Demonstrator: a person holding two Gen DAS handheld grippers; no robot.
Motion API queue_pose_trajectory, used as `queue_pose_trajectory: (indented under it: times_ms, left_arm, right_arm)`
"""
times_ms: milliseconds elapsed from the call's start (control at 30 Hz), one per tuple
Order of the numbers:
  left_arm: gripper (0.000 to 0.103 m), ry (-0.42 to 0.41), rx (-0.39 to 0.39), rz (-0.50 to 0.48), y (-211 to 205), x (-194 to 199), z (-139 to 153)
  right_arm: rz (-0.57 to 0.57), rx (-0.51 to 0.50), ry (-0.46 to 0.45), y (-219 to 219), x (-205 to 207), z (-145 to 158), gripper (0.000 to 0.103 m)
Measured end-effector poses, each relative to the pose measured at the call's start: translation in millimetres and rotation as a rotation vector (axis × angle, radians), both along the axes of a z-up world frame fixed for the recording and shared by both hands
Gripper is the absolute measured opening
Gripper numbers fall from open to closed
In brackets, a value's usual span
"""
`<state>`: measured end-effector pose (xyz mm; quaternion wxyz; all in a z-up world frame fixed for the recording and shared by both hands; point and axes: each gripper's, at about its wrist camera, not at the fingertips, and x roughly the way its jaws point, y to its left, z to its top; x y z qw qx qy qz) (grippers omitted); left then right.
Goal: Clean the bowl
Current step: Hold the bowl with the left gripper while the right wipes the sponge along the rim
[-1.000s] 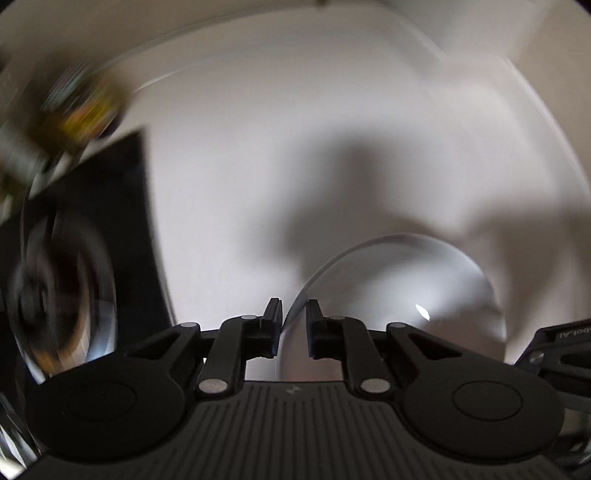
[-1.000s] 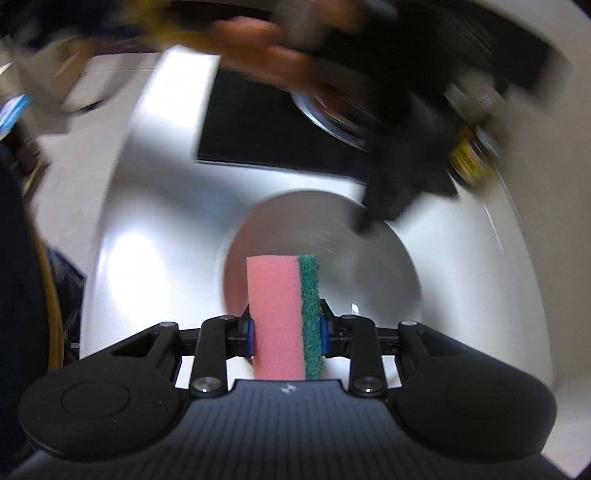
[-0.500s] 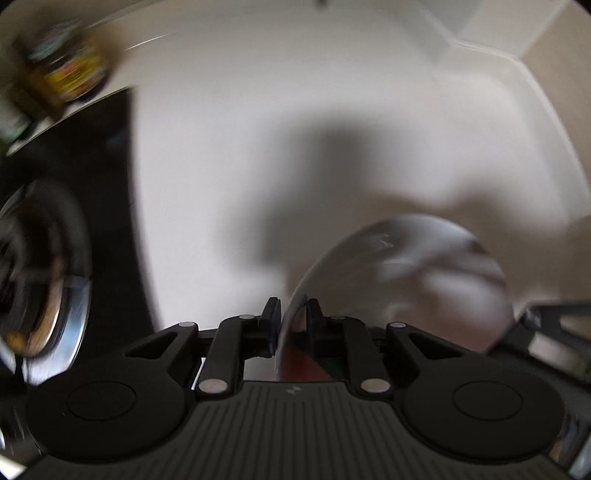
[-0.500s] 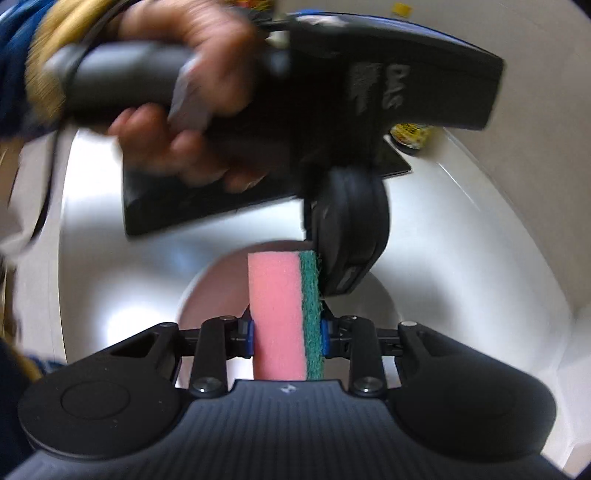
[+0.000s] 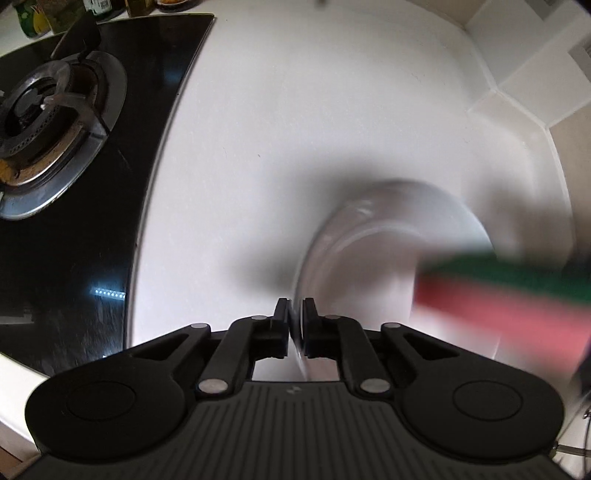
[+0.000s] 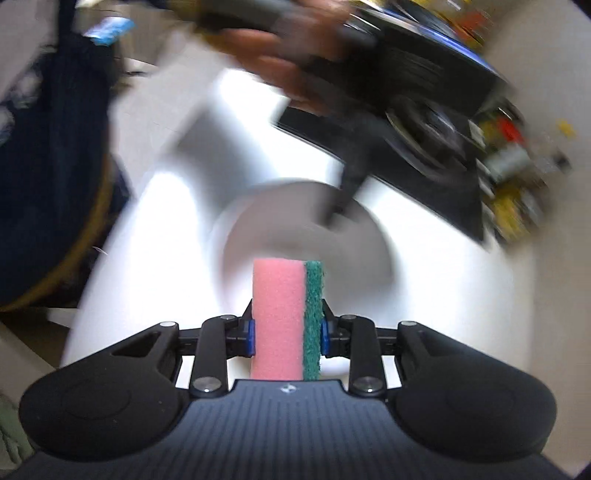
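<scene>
A clear glass bowl (image 5: 388, 240) stands on the white counter (image 5: 295, 129). My left gripper (image 5: 295, 317) has the bowl's near rim between its fingers, and its jaws are closing on the rim. My right gripper (image 6: 288, 314) is shut on a pink sponge (image 6: 277, 317) with a green scouring side, held upright above the bowl (image 6: 280, 229). In the left wrist view the sponge (image 5: 517, 295) enters blurred from the right, over the bowl. In the right wrist view the left gripper (image 6: 340, 210) reaches down to the bowl's far rim, held by a hand (image 6: 280, 48).
A black glass hob (image 5: 92, 203) with a gas burner (image 5: 48, 107) lies left of the bowl. Bottles and jars (image 5: 44, 14) stand behind it. White wall tiles (image 5: 517, 74) close the counter's far right corner.
My left gripper's jaws have narrowed onto the bowl's rim and the hand has rolled, bringing the hob into view. The sponge has come over the bowl from the right.
</scene>
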<state>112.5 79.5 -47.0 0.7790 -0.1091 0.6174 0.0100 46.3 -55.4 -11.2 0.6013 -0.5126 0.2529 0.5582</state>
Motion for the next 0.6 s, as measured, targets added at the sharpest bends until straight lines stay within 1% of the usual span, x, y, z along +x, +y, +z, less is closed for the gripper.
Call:
queue_pose_trajectory:
  times_ms: [67,100,133,167,200,233,267,333,433,533,567,600]
  left_arm:
    - [0.009,-0.008,0.033,-0.005,-6.4,-3.9,2.5]
    - [0.009,-0.012,0.043,-0.008,-8.1,-4.8,3.2]
    - [0.009,-0.022,0.057,-0.012,-10.8,-7.0,4.3]
    - [0.009,-0.032,0.071,-0.016,-13.4,-9.3,5.3]
    - [0.009,-0.043,0.079,-0.015,-15.0,-11.9,6.1]
    - [0.009,-0.052,0.083,-0.011,-15.9,-14.2,6.7]
    - [0.009,-0.060,0.083,-0.004,-16.1,-16.5,7.4]
    - [0.009,-0.076,0.080,0.015,-15.7,-20.3,8.3]
    - [0.009,-0.102,0.087,0.040,-15.8,-25.4,10.2]
    - [0.009,-0.114,0.090,0.054,-16.5,-28.4,12.2]
    - [0.009,-0.117,0.091,0.057,-16.8,-28.8,12.8]
    - [0.009,-0.119,0.095,0.057,-17.3,-27.6,12.8]
  right_arm:
    - [-0.060,0.088,-0.033,-6.0,11.6,13.8,0.026]
    - [-0.070,0.106,-0.050,-3.3,12.8,16.4,0.026]
    - [-0.112,0.149,-0.091,2.4,22.2,17.1,0.026]
    - [-0.125,0.140,-0.098,17.4,24.0,5.8,0.026]
    - [-0.122,0.124,-0.099,26.2,29.7,3.6,0.026]
    - [-0.106,0.074,-0.115,42.7,36.8,-10.0,0.026]
    - [-0.101,0.043,-0.114,50.8,42.7,-20.8,0.026]
    - [-0.110,0.018,-0.113,58.7,49.7,-34.2,0.026]
    - [-0.194,0.013,-0.037,54.5,62.1,-29.6,0.026]
    - [-0.302,-0.045,0.024,30.1,59.5,-34.8,0.026]
    - [-0.357,-0.016,0.065,21.3,59.9,-34.6,0.026]
    - [-0.392,-0.003,0.085,17.3,57.4,-34.2,0.026]
